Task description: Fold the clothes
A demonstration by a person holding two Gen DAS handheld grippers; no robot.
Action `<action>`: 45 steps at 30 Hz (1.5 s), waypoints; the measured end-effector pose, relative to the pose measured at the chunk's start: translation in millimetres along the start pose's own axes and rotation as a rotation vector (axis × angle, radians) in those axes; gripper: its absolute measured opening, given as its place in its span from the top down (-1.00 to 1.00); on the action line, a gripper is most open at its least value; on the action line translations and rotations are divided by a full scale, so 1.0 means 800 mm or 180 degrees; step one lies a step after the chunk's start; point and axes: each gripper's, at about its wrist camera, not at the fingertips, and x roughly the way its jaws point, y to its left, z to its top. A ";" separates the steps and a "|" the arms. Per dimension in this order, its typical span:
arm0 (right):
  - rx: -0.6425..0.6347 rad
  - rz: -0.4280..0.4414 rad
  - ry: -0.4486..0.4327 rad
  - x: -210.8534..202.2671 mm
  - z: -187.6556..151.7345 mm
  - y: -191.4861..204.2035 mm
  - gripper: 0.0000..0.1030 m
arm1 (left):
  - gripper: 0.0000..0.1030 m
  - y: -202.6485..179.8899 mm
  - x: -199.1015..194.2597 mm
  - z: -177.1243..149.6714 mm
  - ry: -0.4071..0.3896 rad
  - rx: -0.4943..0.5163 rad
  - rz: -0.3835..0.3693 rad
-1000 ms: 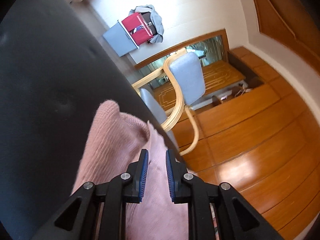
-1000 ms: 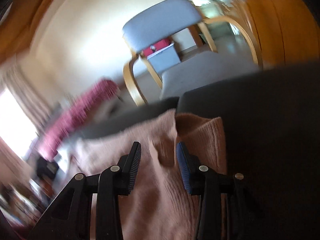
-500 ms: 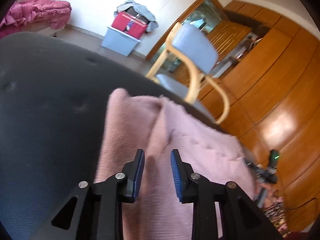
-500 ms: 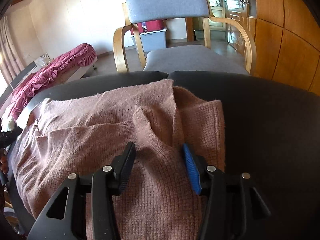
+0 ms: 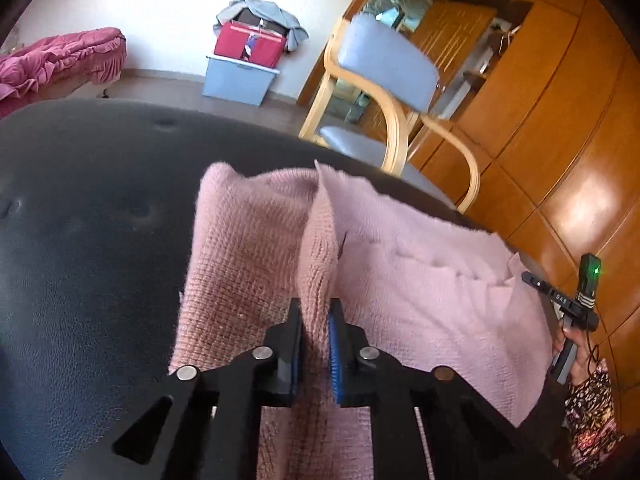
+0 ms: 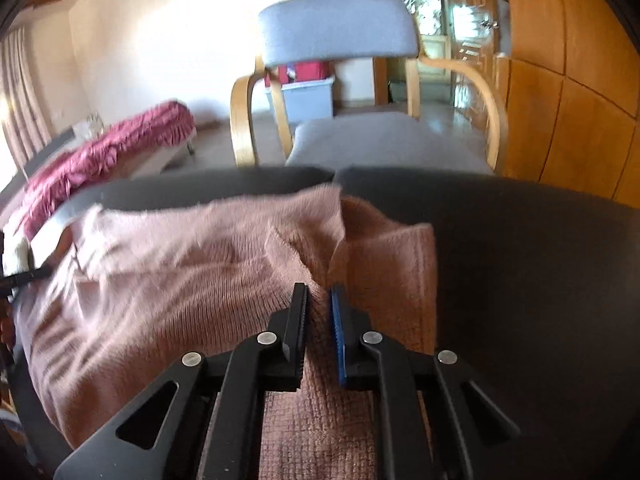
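- Left wrist view: the left tongs (image 5: 315, 336), low centre of the frame, pinch a raised ridge of a pink knit sweater (image 5: 256, 264), likely so that a layer can be lifted and turned over.
- The sweater lies across a dark padded bench (image 5: 88, 240), filling the lower middle and right of the frame.
- Right wrist view: the right tongs (image 6: 319, 326), low centre, pinch another fold of the sweater (image 6: 168, 280), apparently gripping a second point of it.
- A grey chair (image 6: 340, 32) stands behind the bench, upper centre.
- At the right edge of the left view, a black device (image 5: 576, 304) bears small letters, too small to read surely.
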 end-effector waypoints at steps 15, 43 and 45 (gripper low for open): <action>0.0491 -0.0359 0.0051 0.018 0.002 -0.045 0.93 | 0.75 0.019 0.013 -0.007 -0.0010 -0.0329 0.0270; 0.0013 -0.0177 0.0144 -0.070 -0.075 0.000 0.87 | 0.81 -0.016 -0.062 -0.092 0.0016 0.0153 0.0669; 0.0124 -0.0261 0.0117 -0.074 -0.079 -0.009 0.87 | 0.82 -0.009 -0.064 -0.092 -0.0010 0.0050 0.0677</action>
